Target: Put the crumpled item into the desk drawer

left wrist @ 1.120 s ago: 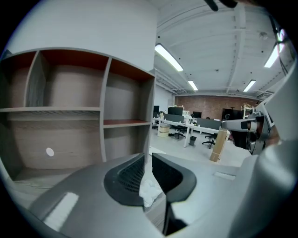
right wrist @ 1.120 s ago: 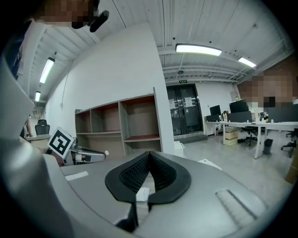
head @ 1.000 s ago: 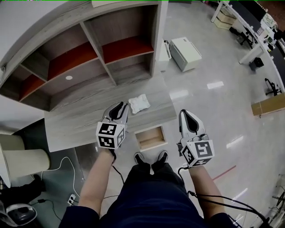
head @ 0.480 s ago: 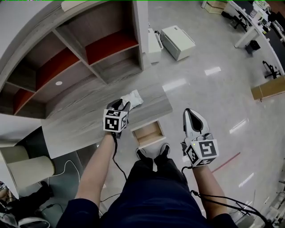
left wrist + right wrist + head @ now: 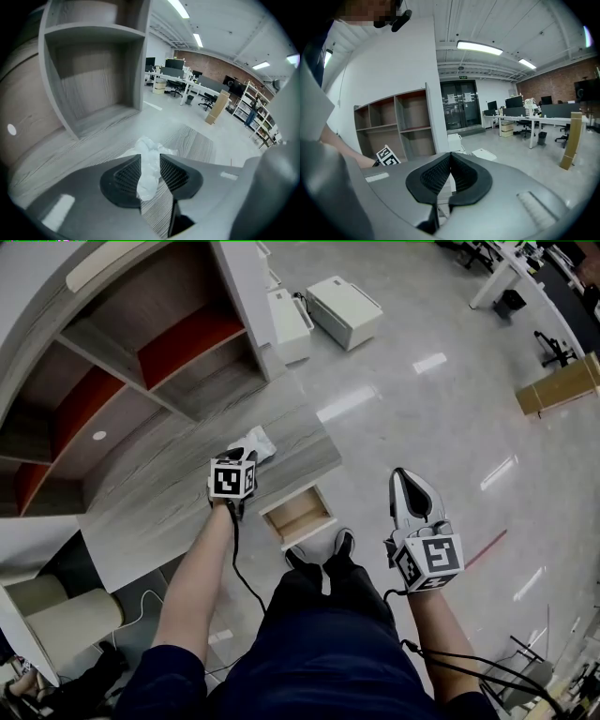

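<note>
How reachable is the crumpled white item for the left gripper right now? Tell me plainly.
Likely yes: the left gripper sits at the crumpled white item on the desk, open fingers either side of it, nothing blocking.

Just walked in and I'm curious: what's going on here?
A person stands at a desk with a tool in each hand. The left tool has its jaws apart around a crumpled white wad on the desk, not yet gripping it. The drawer below is open. The right tool is shut, held aside.
</note>
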Demonstrator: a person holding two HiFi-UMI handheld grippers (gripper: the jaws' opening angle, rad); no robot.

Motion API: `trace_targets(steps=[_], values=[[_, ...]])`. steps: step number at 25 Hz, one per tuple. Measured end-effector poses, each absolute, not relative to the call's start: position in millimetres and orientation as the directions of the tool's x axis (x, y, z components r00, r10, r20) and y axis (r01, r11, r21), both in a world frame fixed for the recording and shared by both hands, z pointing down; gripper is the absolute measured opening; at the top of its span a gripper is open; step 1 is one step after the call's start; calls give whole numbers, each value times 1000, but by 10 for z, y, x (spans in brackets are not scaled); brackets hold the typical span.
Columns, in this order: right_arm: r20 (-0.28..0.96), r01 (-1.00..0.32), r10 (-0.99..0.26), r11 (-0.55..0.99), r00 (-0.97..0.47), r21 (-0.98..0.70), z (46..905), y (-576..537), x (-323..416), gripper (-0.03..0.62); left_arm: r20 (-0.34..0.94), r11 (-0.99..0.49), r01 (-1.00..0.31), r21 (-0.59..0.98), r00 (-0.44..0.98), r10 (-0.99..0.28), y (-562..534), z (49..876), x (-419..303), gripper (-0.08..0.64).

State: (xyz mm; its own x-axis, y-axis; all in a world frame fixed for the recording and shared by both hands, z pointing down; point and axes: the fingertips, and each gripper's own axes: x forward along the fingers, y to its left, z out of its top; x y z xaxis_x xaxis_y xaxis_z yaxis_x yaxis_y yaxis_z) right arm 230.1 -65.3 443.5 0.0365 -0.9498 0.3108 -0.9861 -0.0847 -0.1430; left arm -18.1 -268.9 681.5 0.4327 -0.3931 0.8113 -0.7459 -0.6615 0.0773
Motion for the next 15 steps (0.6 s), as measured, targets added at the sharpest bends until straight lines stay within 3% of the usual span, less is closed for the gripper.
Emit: trace_targets(steps=[12,15], values=[[302,-977,-951,-122,66,-172,4467,-424,2425,6,846,-586,-796,150,410,-341,-2654,7179,-177,120],[307,-979,-951,-106,49,-172,4488,-442,2372,6,840,-564,-809,168,416,-348,-2633,7176,-195,49]])
